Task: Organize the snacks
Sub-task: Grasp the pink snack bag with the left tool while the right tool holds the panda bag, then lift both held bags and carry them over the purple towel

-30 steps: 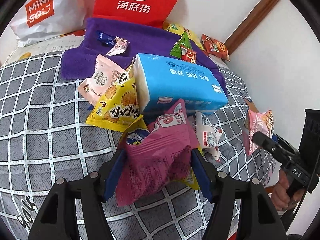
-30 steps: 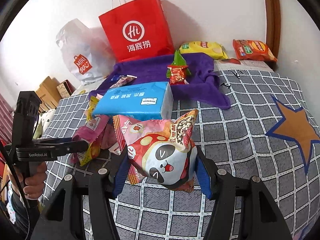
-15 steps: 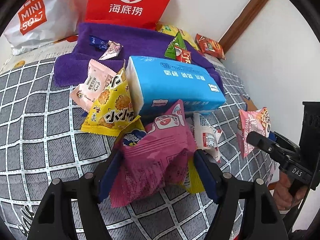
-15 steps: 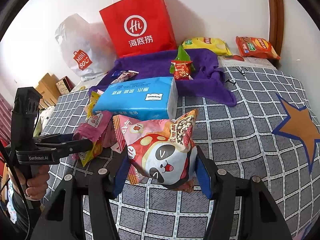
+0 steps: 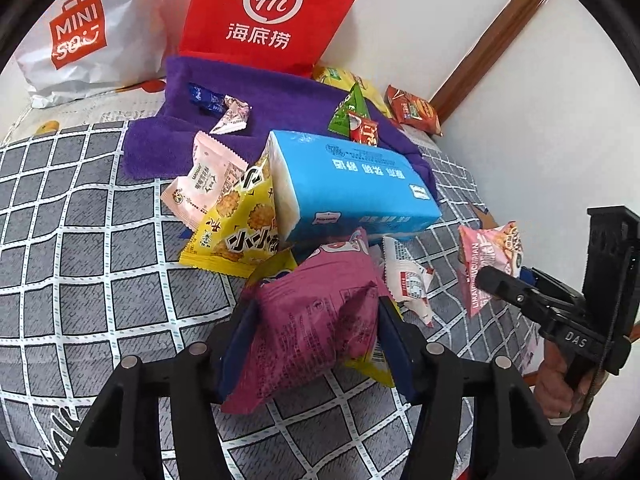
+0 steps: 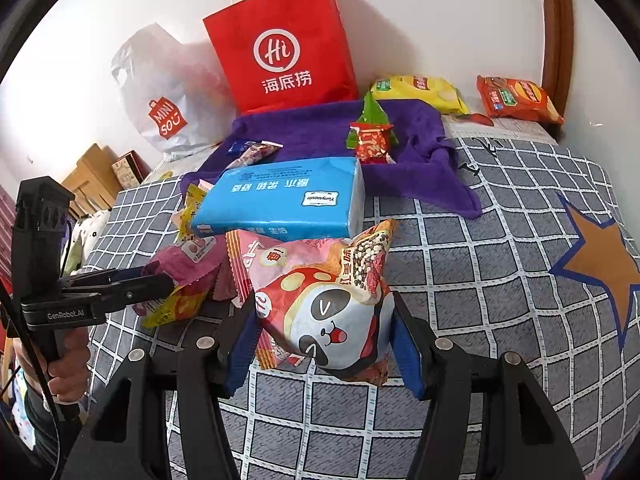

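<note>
Because both packets are puffy and slippery, each grasp could fail. The left hand-held gripper (image 5: 316, 334) has the magenta snack bag (image 5: 312, 320) between its blue pads, and its jaws are closing on it; the foil is already creased, so a harder squeeze could burst it or crush what is inside, while a light one could let it slide out. The right hand-held gripper (image 6: 324, 344) is clenched on the panda snack bag (image 6: 332, 316), a glossy, air-filled pillow with crimped ends, held near its lower part, so it could tip forward. Both bags are over the bed (image 6: 500, 280), whose grey checked cover is soft and uneven, so a dropped bag may roll into the pile. Just behind lie a yellow cracker packet (image 5: 236, 232) and a pale pink packet (image 5: 204, 184), flat and shiny, leaning on the blue tissue pack (image 5: 352, 184), a soft rectangular block. Farther away, a fuzzy purple towel (image 6: 304, 128) carries small wrapped sweets, and a stiff red paper bag (image 6: 284, 44) stands at the wall.
</note>
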Available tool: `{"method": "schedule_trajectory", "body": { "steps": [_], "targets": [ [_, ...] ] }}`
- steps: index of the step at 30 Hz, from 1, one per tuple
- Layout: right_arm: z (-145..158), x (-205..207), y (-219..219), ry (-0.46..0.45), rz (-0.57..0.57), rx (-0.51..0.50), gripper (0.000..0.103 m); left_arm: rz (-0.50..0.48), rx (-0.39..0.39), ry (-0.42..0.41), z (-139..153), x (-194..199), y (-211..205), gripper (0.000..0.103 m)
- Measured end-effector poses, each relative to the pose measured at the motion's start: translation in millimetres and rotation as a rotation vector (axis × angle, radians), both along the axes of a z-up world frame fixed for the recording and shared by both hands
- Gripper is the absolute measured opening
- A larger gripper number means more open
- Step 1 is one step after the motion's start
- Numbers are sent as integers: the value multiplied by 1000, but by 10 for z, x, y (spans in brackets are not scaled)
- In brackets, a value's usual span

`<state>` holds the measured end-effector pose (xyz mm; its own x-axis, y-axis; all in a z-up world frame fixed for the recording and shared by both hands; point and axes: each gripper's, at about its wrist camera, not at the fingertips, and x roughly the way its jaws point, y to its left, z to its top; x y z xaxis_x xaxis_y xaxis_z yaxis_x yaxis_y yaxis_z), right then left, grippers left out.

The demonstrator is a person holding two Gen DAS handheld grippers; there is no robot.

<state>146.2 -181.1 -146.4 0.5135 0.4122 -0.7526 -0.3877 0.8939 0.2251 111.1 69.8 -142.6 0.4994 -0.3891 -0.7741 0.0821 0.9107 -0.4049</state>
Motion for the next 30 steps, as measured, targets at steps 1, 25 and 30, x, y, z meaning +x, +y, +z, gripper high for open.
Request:
{"method": "schedule_trajectory", "body": {
  "steps": [1,25,30],
  "targets": [
    [5,-1,2,-1,0,0,60,0,-4,-5,18,-9,9,57],
    [161,2,125,-25,5,3,60,0,-16,-55,315,-106,95,56],
    [215,37,175,-33,10,7,60,3,-17,-60,361,-73,111,56]
  ]
}}
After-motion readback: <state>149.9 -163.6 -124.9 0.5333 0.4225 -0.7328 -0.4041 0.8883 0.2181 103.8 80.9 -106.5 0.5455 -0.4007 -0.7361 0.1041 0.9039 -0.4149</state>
